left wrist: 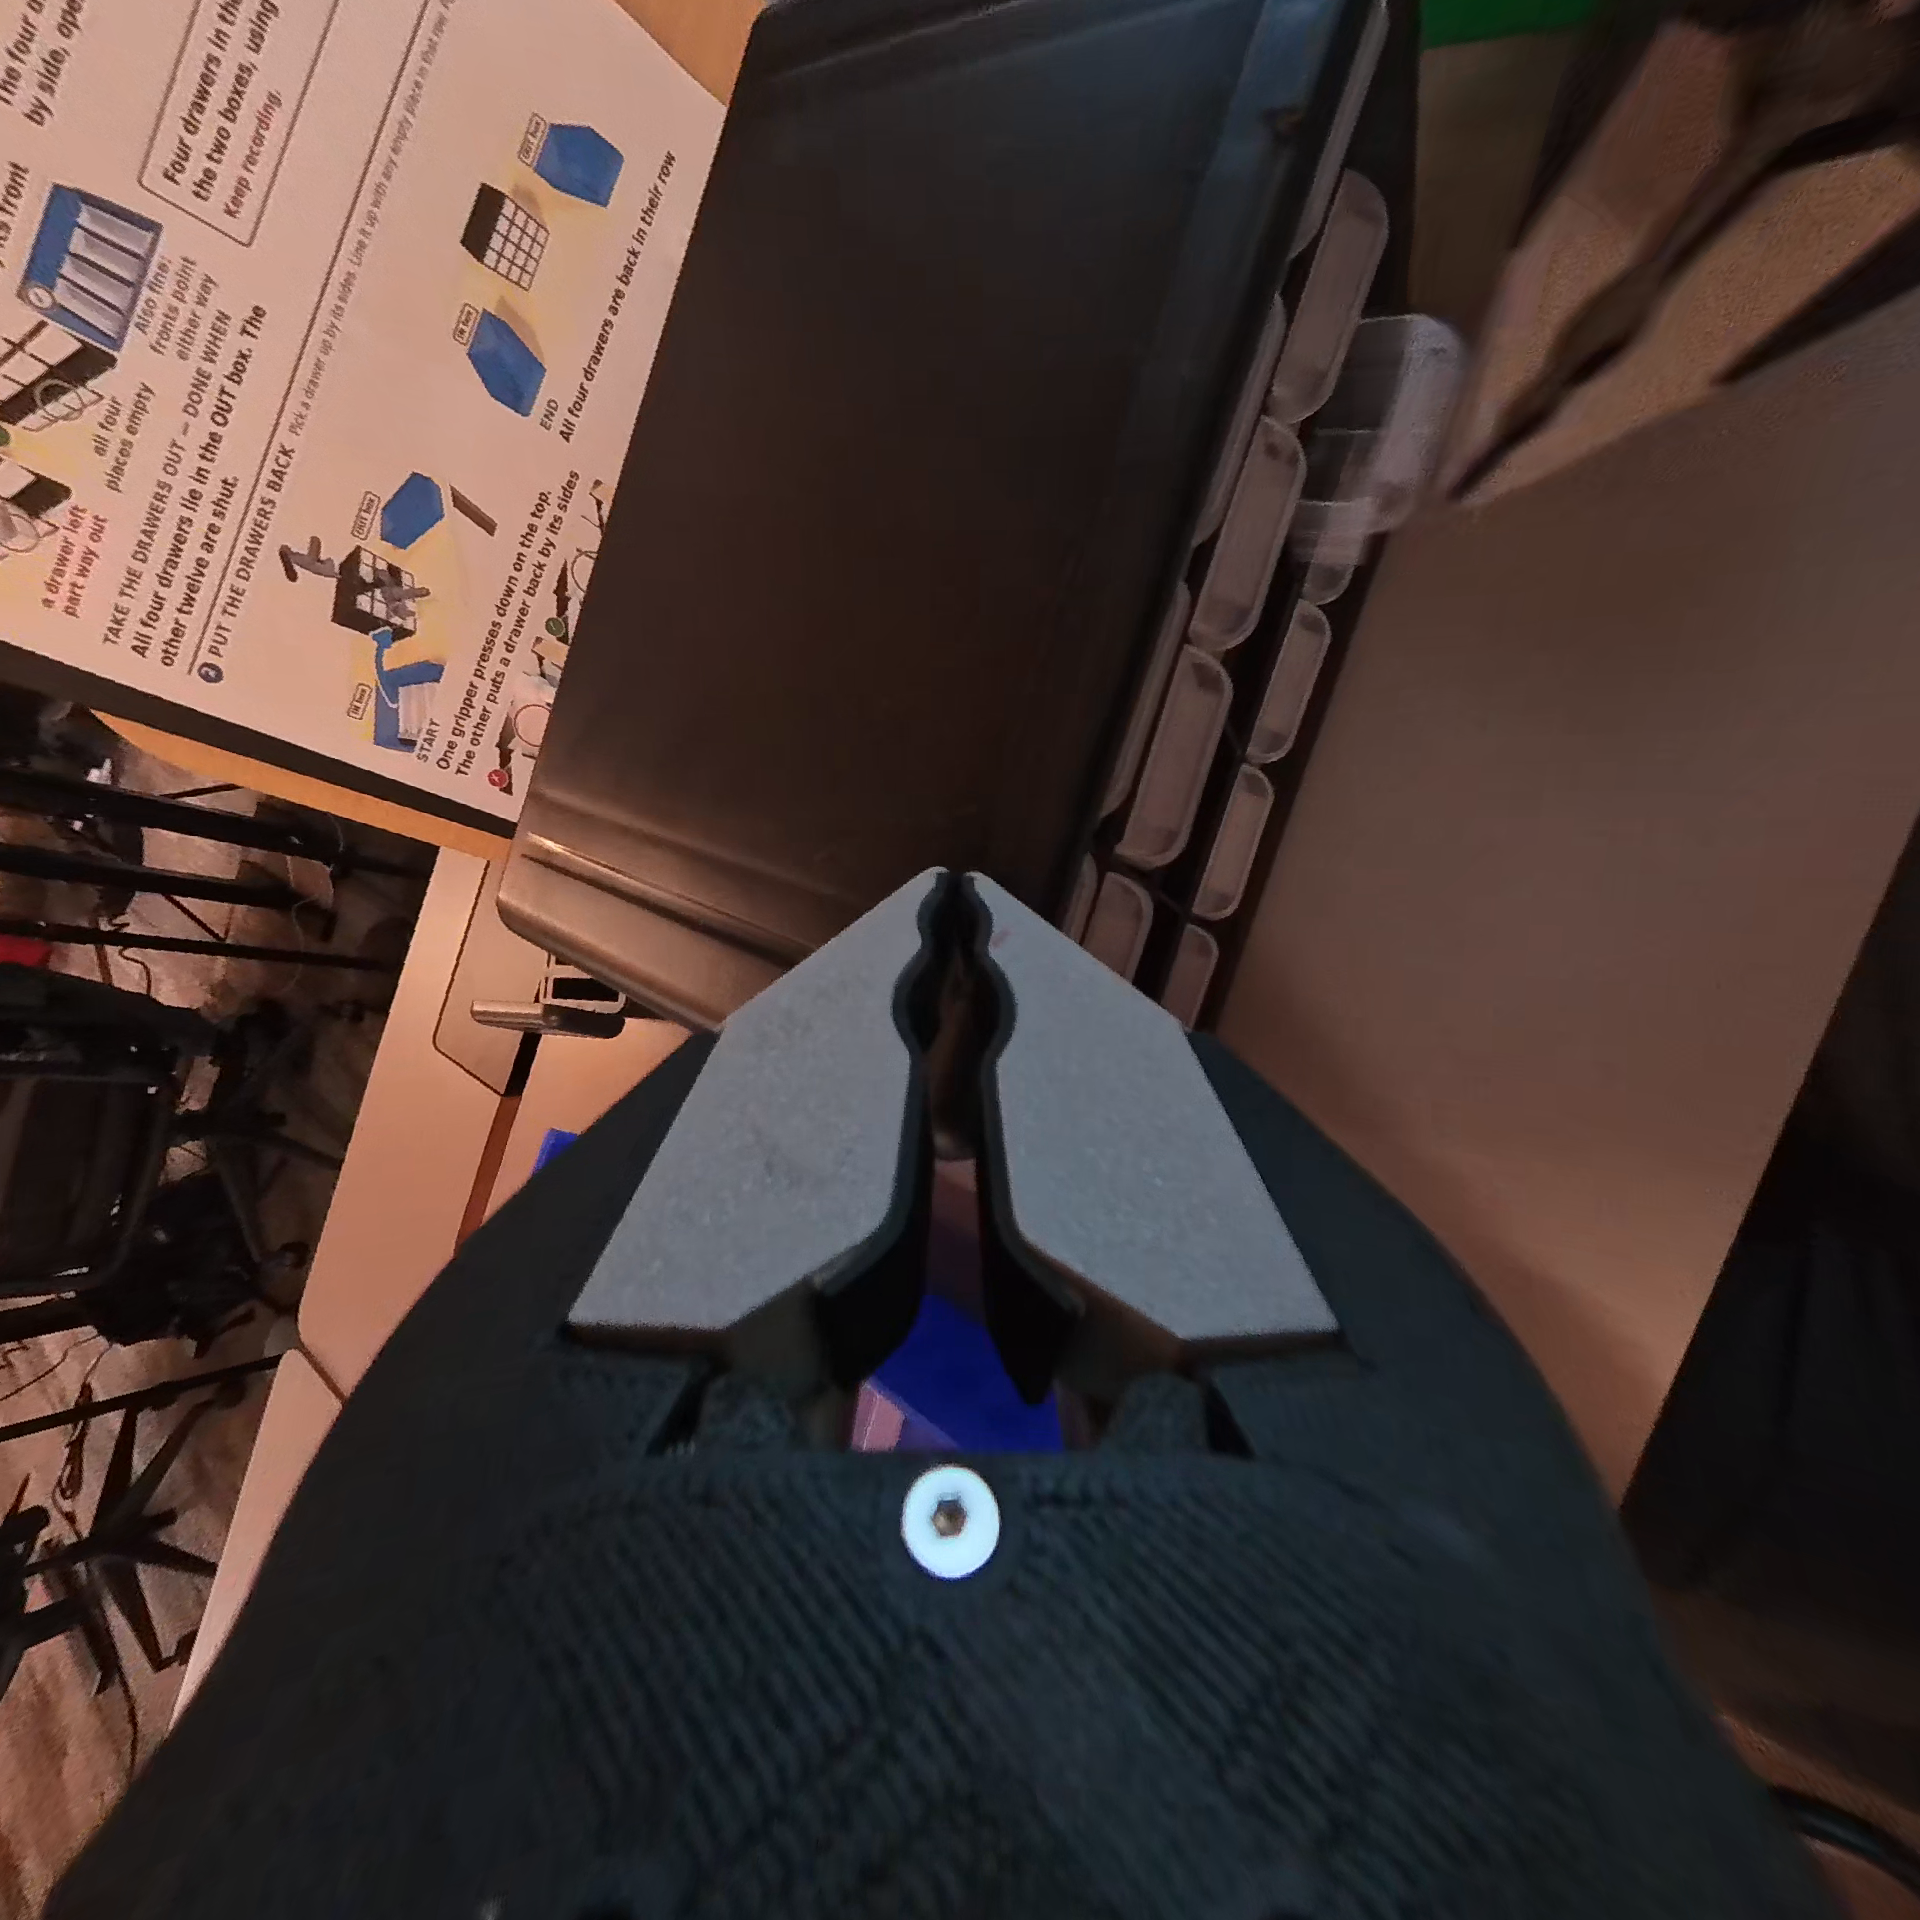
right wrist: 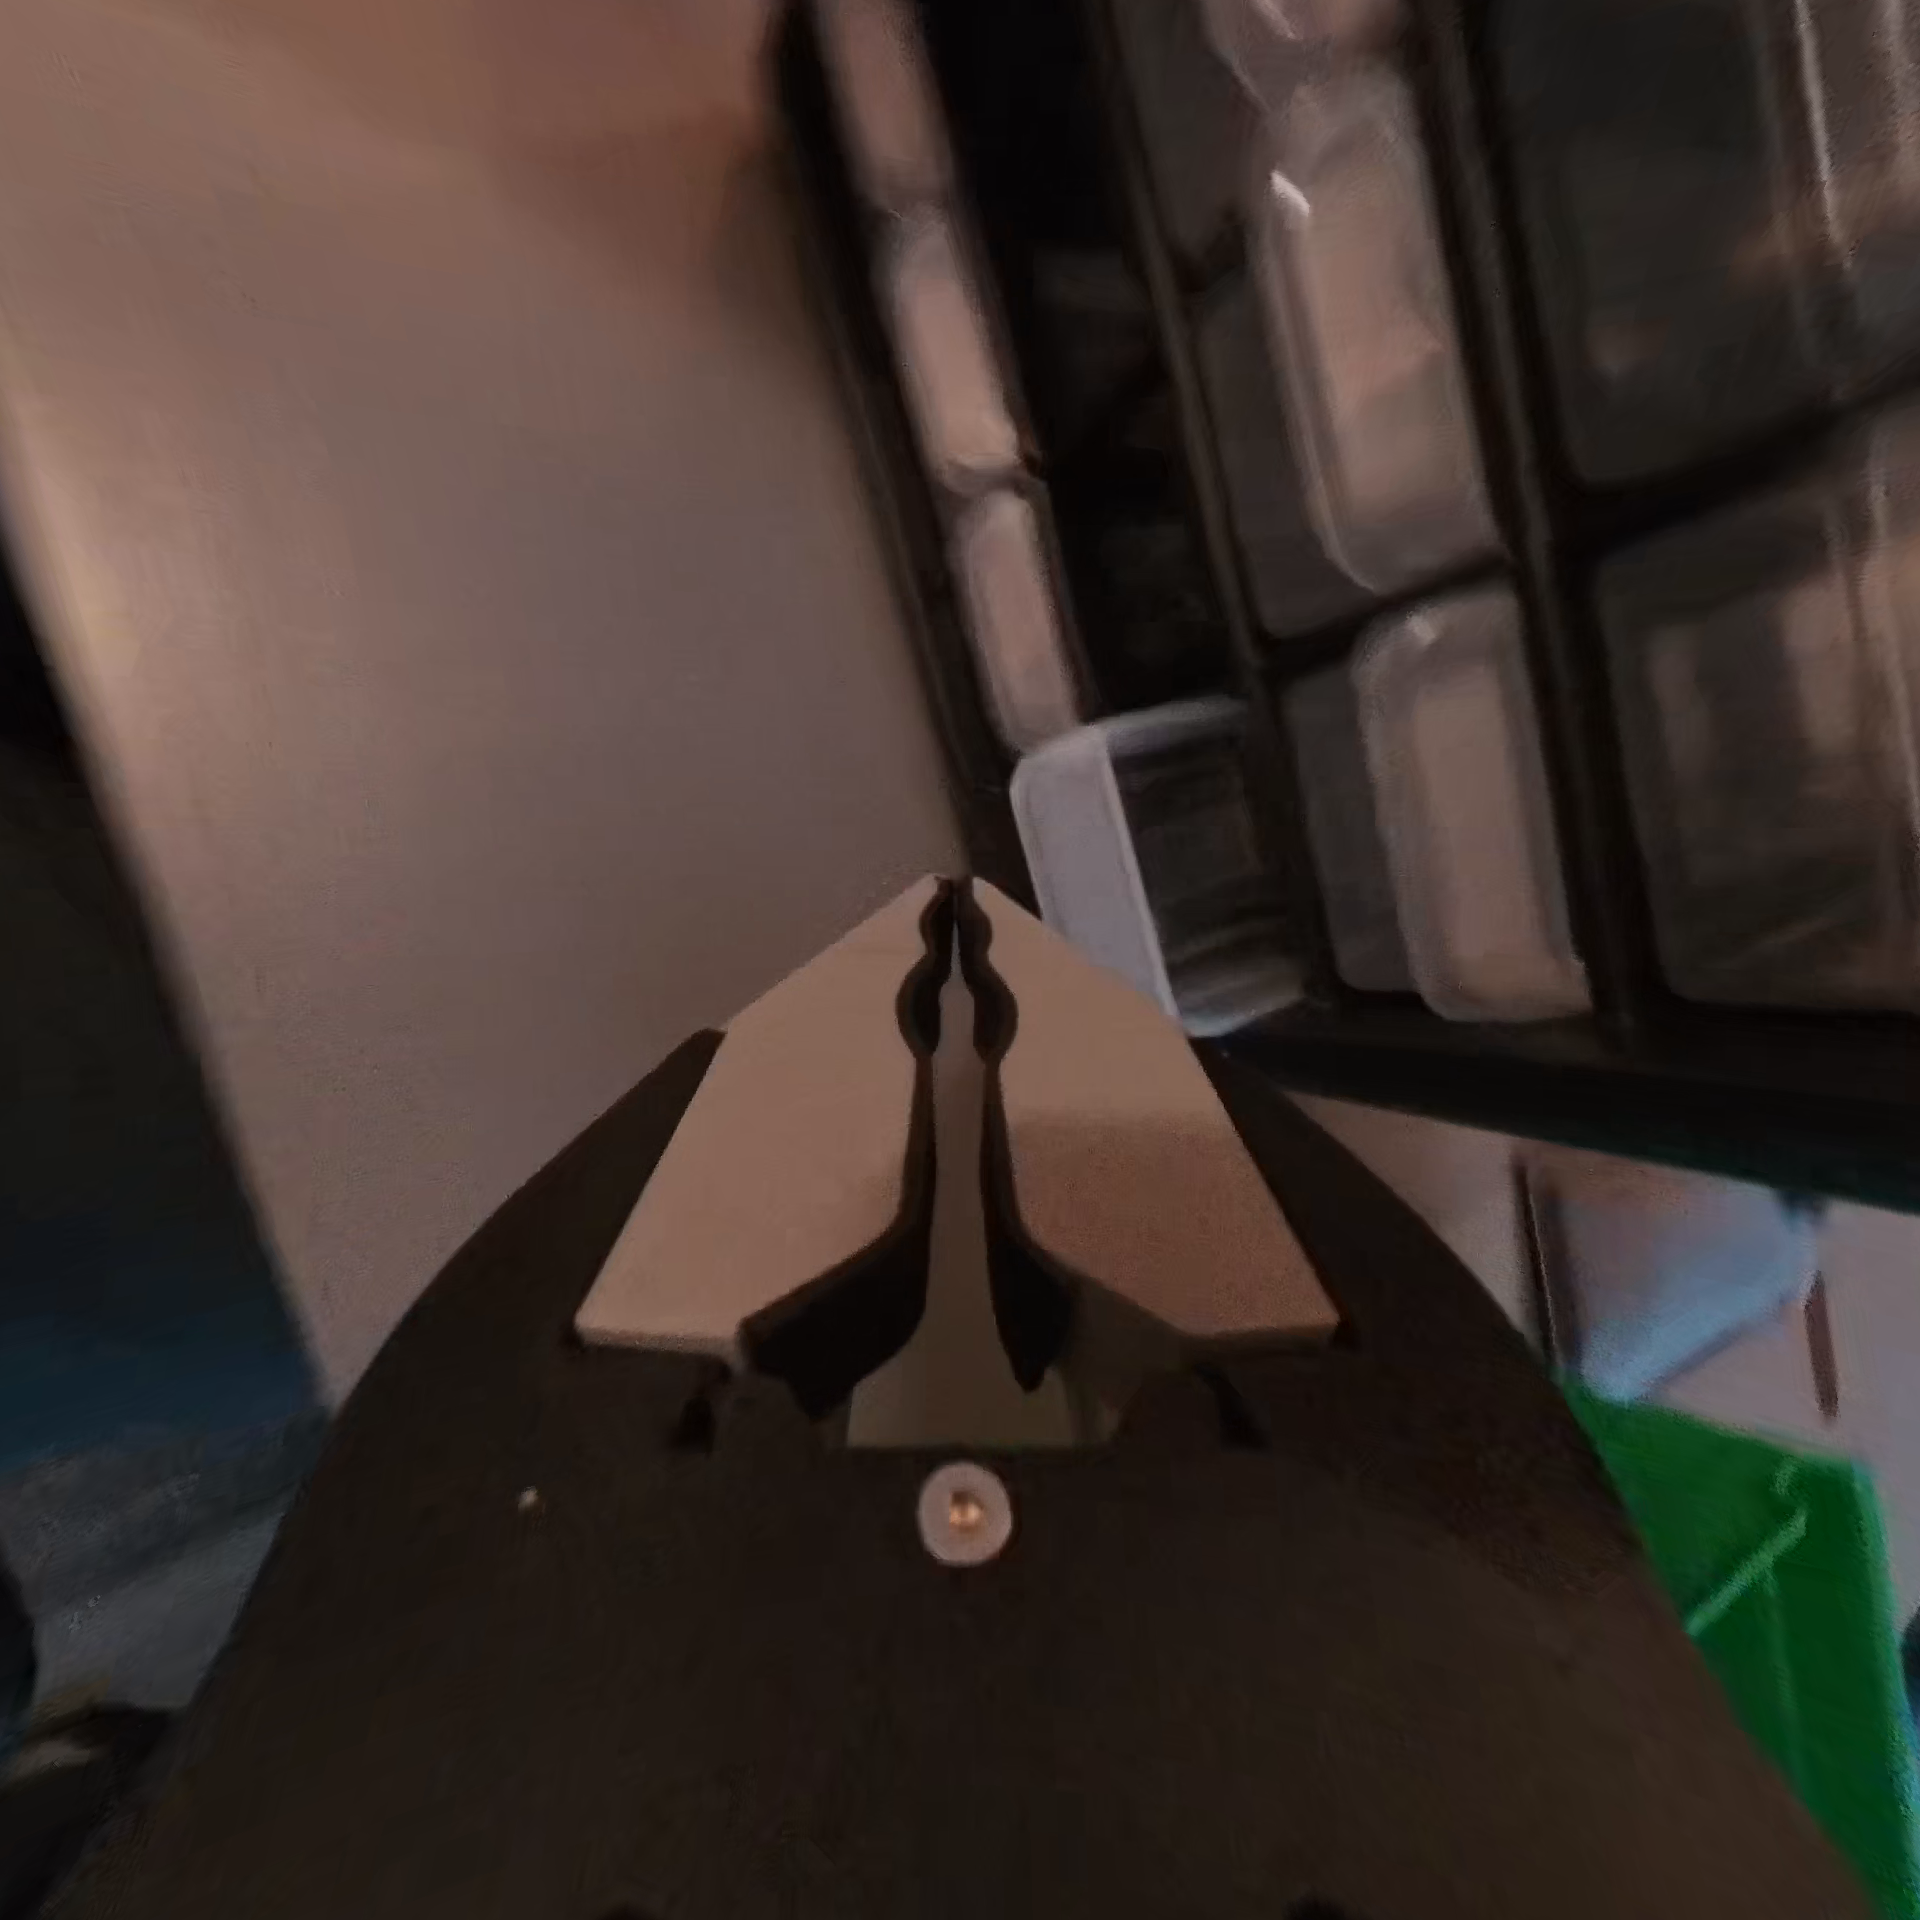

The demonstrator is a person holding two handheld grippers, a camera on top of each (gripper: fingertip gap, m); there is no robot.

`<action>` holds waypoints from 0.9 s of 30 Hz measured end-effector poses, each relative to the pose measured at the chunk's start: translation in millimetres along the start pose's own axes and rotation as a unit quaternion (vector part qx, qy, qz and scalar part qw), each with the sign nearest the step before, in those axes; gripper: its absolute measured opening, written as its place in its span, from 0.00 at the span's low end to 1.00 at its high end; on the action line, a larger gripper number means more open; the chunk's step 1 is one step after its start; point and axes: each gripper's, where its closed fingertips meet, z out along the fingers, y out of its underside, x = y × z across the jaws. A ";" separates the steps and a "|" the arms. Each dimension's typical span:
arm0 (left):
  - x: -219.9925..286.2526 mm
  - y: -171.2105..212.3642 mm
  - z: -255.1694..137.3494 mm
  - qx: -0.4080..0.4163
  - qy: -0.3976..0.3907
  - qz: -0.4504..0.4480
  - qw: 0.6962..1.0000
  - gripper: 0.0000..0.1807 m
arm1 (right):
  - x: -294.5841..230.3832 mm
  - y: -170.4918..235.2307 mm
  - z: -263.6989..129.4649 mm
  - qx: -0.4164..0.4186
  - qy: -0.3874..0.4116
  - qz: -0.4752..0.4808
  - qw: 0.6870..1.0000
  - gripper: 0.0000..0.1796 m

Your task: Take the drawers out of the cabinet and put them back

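Drawer (right wrist: 1153,852) part-out of cabinet (left wrist: 883,468): clear, light, rigid, likely slick, best pinched by sides; left gripper (left wrist: 958,883), right gripper (right wrist: 958,888) jaws pressed together, empty.

We see dim, warm light; the right wrist view has heavy motion blur, the left stays sharper, edges warped.

The left gripper (left wrist: 958,883) has a black body with a ribbed, printed texture, and two flat grey fingers (left wrist: 790,1143) that taper to a point, edged inside with wavy black pads. A white washer with a hex screw (left wrist: 950,1522) sits at the centre of its body. The right gripper (right wrist: 958,885) has the same shape, with paler grey fingers (right wrist: 800,1153), a silvery screw (right wrist: 964,1512) and a small metal dot (right wrist: 530,1498) to its left.
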 end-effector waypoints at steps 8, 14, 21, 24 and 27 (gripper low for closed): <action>-0.4 0.2 0.1 -0.011 -0.020 0.012 1.000 0.00 | 0.4 3.2 25.6 0.009 0.033 0.038 0.999 0.00; -0.7 -0.3 0.0 0.005 -0.023 -0.001 1.000 0.00 | -48.5 -18.6 33.7 0.119 -0.011 0.034 0.992 0.00; 5.0 9.3 -16.5 0.036 -0.051 -0.003 0.998 0.00 | -46.3 -16.1 44.5 0.177 0.022 0.055 0.982 0.00; 3.3 25.9 -40.0 0.064 -0.049 -0.026 0.996 0.07 | -45.6 -17.5 41.7 0.188 0.021 0.059 0.980 0.00; -11.8 66.2 -57.6 0.042 -0.061 -0.063 0.995 0.19 | -46.4 -15.2 45.8 0.174 0.009 0.066 0.982 0.03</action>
